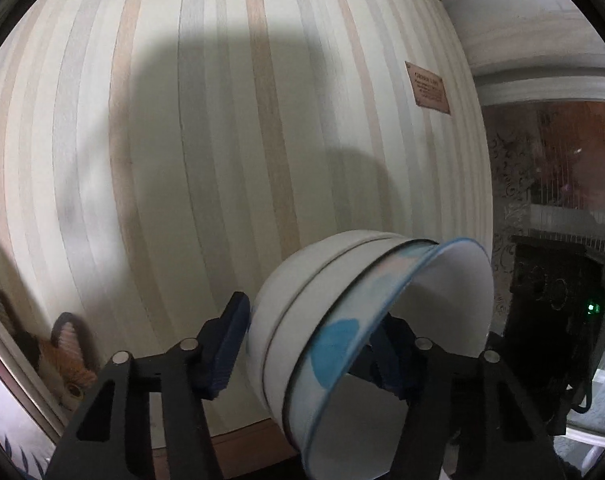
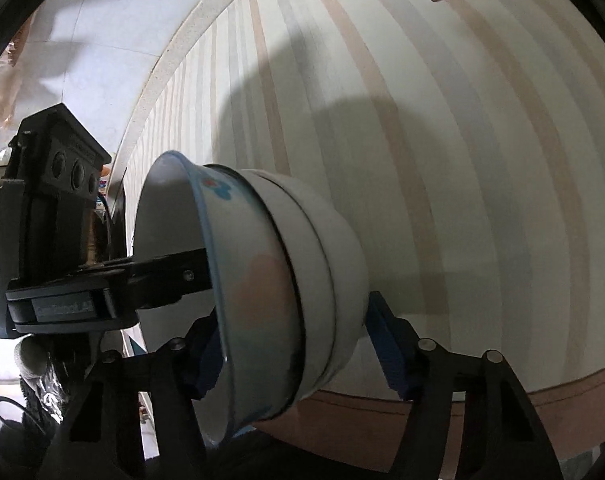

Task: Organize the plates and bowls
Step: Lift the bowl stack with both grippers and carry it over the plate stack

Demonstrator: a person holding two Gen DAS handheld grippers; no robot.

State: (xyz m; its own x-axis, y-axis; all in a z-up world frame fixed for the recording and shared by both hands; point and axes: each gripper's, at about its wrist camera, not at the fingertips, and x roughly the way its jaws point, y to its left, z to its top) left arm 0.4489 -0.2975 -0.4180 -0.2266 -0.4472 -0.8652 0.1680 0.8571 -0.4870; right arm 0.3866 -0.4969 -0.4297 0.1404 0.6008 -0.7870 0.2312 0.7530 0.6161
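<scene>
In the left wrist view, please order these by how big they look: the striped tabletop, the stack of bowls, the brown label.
1. Striped tabletop, which fills most of the view.
2. Stack of bowls; it sits very near the camera, so it looks larger than it may really be.
3. Brown label, clearly the smallest.

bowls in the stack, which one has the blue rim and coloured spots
The innermost bowl, nested in the plain white bowls; only it shows a blue rim with blue and pink spots.
</scene>
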